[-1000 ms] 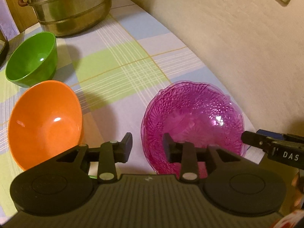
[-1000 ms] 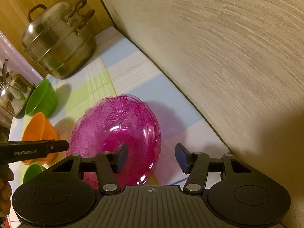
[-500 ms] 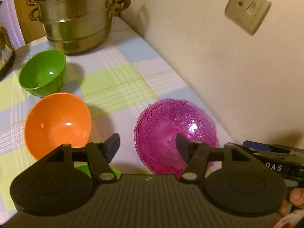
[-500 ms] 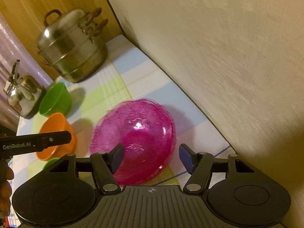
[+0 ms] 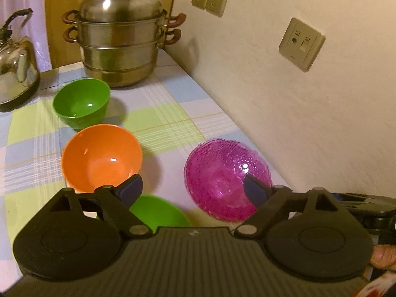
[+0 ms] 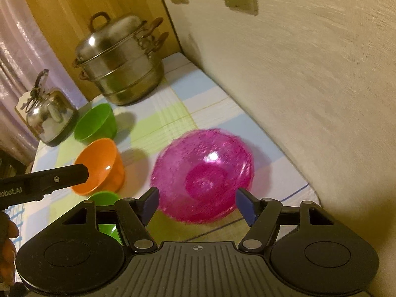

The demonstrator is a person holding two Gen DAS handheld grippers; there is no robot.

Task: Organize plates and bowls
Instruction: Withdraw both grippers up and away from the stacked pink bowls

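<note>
A pink glass bowl (image 5: 226,175) (image 6: 203,173) sits on the checked tablecloth near the wall. An orange bowl (image 5: 101,159) (image 6: 99,167) stands to its left, a green bowl (image 5: 81,102) (image 6: 95,122) behind that, and another green bowl (image 5: 158,212) (image 6: 105,199) at the near edge. My left gripper (image 5: 193,189) is open and empty, raised above the near bowls. My right gripper (image 6: 196,204) is open and empty, just in front of the pink bowl.
A steel steamer pot (image 5: 121,39) (image 6: 118,59) stands at the back against the wall. A kettle (image 5: 16,59) (image 6: 48,112) stands at the back left. The wall with sockets (image 5: 300,44) runs along the right side.
Both grippers have pulled back and risen from the pink bowl, and the left one has opened wider. The pink bowl rests on the cloth, and the near green bowl has come into view.
</note>
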